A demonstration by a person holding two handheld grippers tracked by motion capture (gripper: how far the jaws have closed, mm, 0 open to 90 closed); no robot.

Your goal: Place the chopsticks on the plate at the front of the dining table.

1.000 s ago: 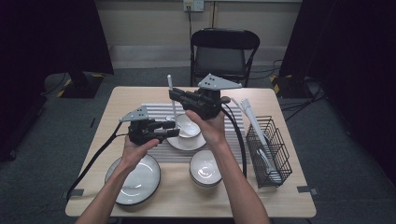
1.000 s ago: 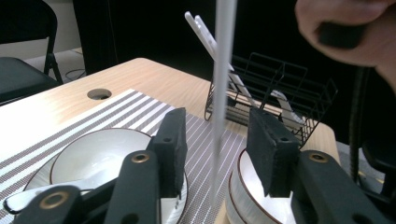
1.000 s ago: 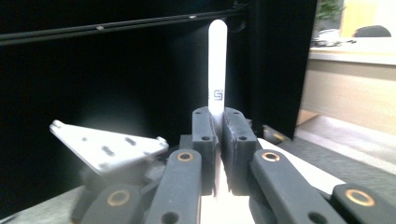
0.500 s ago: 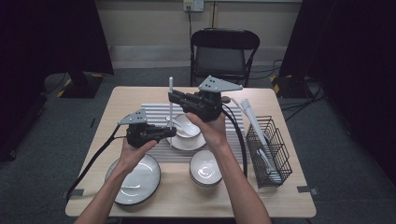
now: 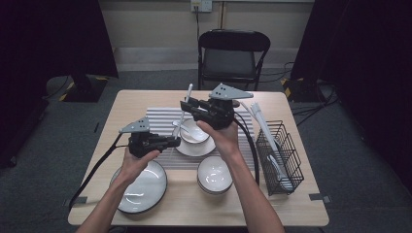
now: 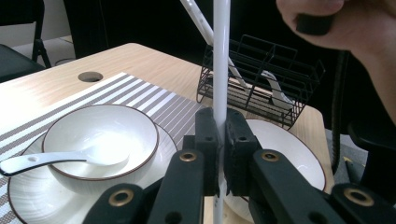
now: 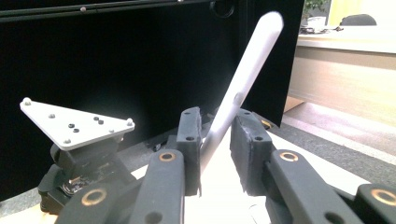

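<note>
A long white utensil handle [image 5: 183,104] stands nearly upright above the striped placemat [image 5: 158,119]. My left gripper [image 5: 177,141] is shut on its lower part; in the left gripper view the pads [image 6: 206,140] pinch the handle [image 6: 221,70] from both sides. My right gripper [image 5: 185,106] is around the upper part. Its jaws have just been opening: the handle [image 7: 243,88] leans on one pad and a gap shows at the other pad [image 7: 247,154]. Below sits a white bowl [image 5: 195,132] with a white spoon [image 6: 46,161] in it, on a plate [image 5: 194,149].
An empty bowl [image 5: 214,174] and a large plate [image 5: 141,187] sit near the front edge. A black wire basket [image 5: 279,155] with white utensils stands at the right. A folding chair [image 5: 233,53] is behind the table.
The left gripper has shifted slightly right onto the handle's lower part. The handle has tipped a little, its top now leaning right. The right hand has stayed in place.
</note>
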